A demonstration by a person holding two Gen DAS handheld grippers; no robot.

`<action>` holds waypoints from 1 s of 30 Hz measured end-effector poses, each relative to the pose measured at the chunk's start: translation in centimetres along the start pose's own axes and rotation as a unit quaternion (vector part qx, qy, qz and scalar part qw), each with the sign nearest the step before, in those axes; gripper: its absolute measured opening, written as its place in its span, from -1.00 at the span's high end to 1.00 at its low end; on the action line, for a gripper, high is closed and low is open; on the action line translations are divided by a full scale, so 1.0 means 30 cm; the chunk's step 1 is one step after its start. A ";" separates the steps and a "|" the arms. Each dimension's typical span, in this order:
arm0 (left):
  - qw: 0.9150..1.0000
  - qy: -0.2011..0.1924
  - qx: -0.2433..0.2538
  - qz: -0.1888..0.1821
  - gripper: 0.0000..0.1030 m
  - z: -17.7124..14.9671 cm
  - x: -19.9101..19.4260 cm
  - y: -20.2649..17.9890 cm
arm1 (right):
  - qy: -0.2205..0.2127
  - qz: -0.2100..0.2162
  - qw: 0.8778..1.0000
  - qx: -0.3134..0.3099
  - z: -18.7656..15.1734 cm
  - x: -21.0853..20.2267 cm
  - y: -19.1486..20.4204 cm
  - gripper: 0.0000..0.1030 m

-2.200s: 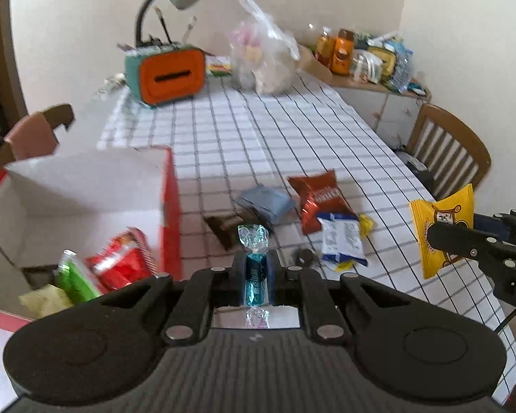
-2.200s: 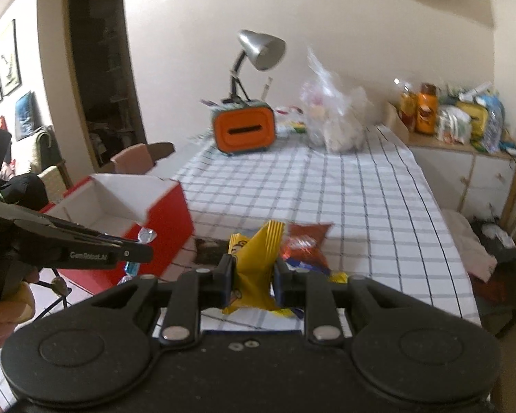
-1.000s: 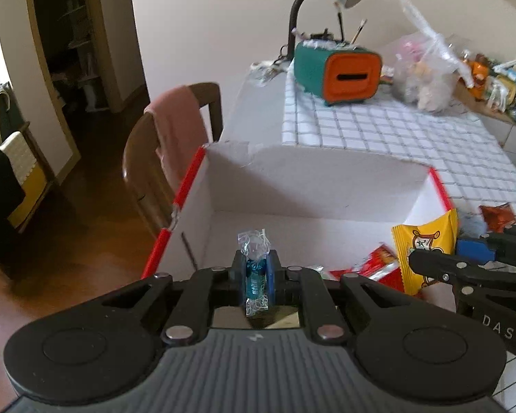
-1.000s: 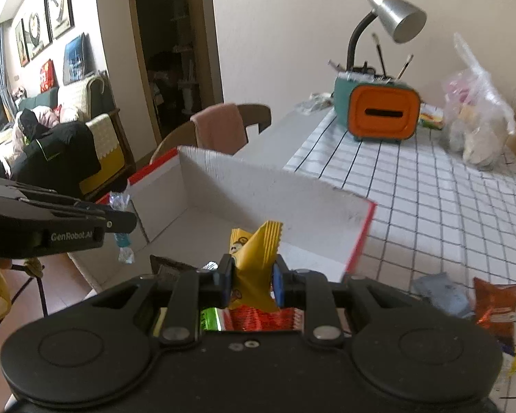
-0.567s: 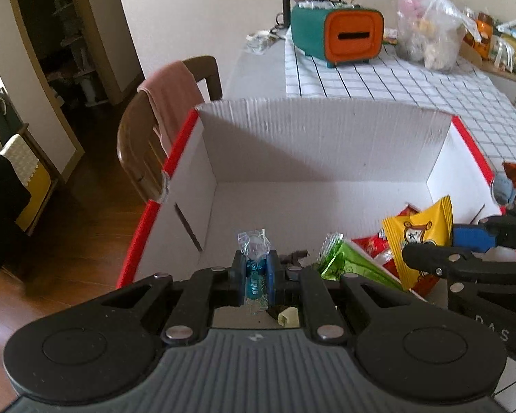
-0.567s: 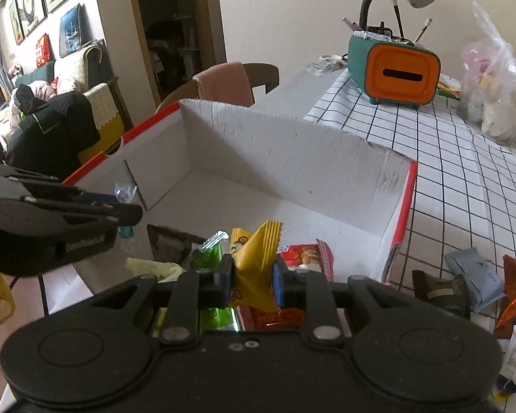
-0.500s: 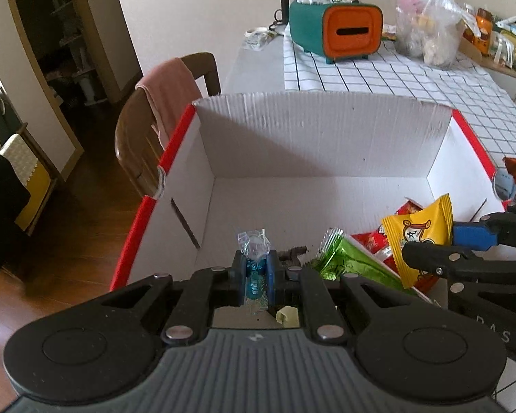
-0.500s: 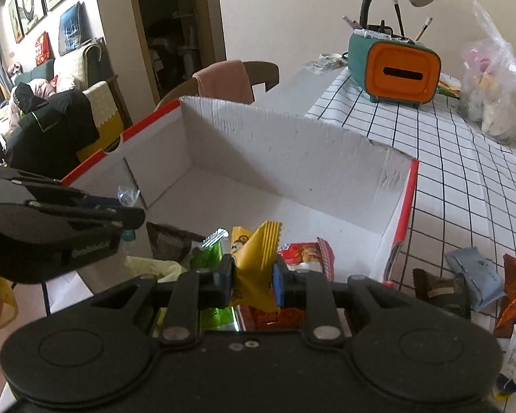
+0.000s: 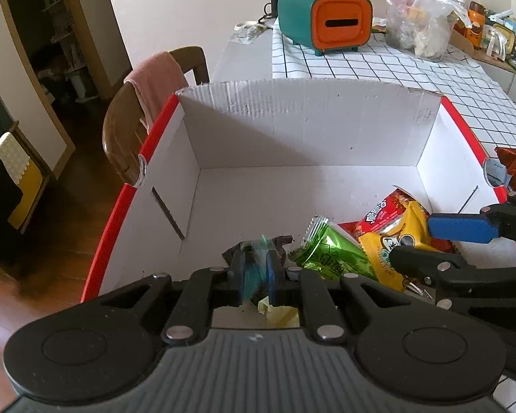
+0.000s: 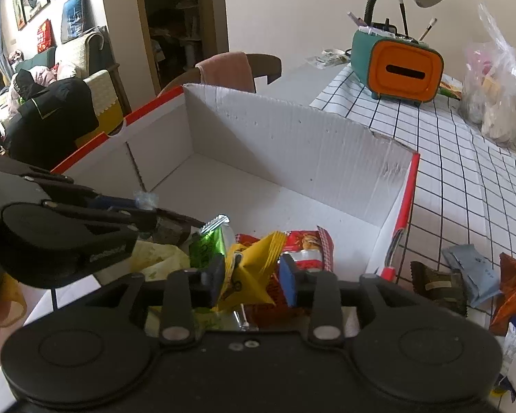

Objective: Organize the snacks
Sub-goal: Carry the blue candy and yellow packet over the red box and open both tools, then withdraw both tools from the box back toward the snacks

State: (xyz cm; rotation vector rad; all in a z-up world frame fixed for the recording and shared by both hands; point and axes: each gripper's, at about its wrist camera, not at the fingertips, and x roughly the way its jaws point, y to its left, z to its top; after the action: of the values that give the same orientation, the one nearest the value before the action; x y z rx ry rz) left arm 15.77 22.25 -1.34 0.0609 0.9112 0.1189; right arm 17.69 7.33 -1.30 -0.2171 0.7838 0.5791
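Both grippers hang over the white cardboard box with a red rim (image 9: pixel 302 127), also in the right wrist view (image 10: pixel 285 144). My left gripper (image 9: pixel 256 272) has its jaws slightly parted, and the blue wrapped candy (image 9: pixel 254 275) is blurred between them, slipping down. My right gripper (image 10: pixel 253 275) is open; the yellow bear packet (image 10: pixel 251 268) sits loose between its fingers, over the box's snacks. In the left wrist view the yellow packet (image 9: pixel 392 244) lies on a red packet (image 9: pixel 382 210) beside a green packet (image 9: pixel 330 251).
On the checked tablecloth (image 10: pixel 464 158) right of the box lie a dark packet (image 10: pixel 437 285), a grey-blue packet (image 10: pixel 471 272) and an orange-red packet (image 10: pixel 512 292). A teal-orange box (image 9: pixel 326 24), lamp and plastic bag (image 9: pixel 416 24) stand at the far end. A chair with pink cloth (image 9: pixel 154 86) stands left.
Both grippers moved from the table to over the box and lowered. In the last half second both jaws opened: the yellow packet came free and the blue candy started to drop.
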 end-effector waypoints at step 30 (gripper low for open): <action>0.996 -0.089 -0.016 -0.020 -0.56 -0.007 -0.266 -0.058 | -0.079 -0.004 0.997 0.007 -0.042 -0.307 -0.059 -0.72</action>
State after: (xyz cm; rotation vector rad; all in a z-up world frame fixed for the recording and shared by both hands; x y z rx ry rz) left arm 10.89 19.51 4.61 0.0236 0.7322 0.0890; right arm 12.75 1.60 4.39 -0.1591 0.6331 0.5761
